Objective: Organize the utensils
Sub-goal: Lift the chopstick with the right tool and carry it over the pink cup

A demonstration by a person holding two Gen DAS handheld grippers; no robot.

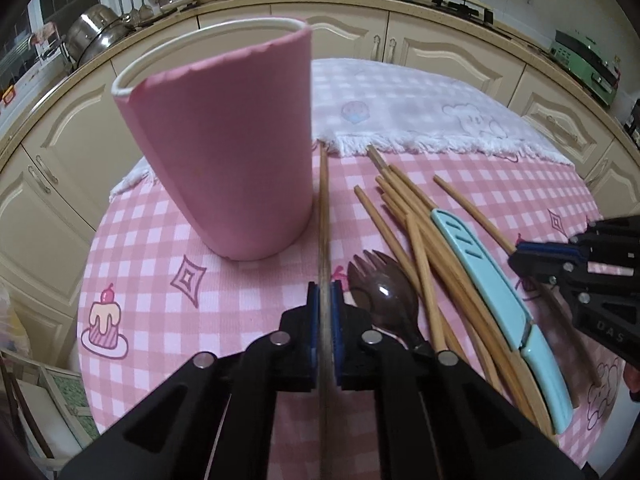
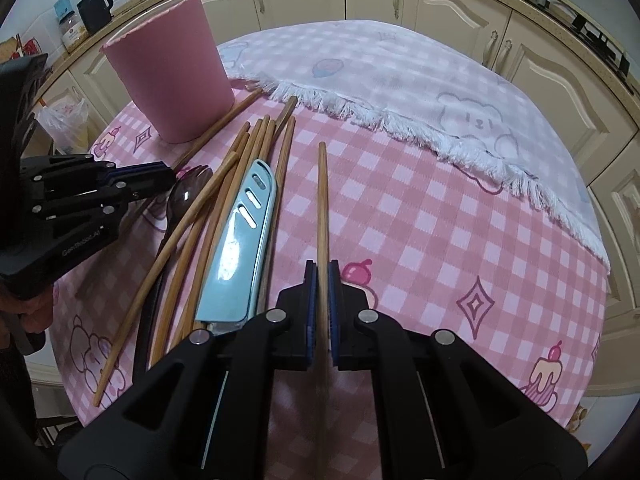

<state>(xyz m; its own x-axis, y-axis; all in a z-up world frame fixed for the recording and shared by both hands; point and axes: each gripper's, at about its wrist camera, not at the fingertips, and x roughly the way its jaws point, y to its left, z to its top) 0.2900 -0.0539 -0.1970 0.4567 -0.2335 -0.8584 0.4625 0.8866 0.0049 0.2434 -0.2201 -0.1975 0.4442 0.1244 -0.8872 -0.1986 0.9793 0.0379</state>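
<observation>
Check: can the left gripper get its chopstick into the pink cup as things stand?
Probably yes. Left gripper is shut on a chopstick right beside the pink cup; the cup's open top looks unobstructed.

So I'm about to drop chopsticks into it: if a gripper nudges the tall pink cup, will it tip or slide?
The tall pink cup looks taller than its base is wide, so a push near the rim would probably tip it. It seems empty and thin-walled, so likely light. On the checked cloth it may drag rather than slide freely.
</observation>
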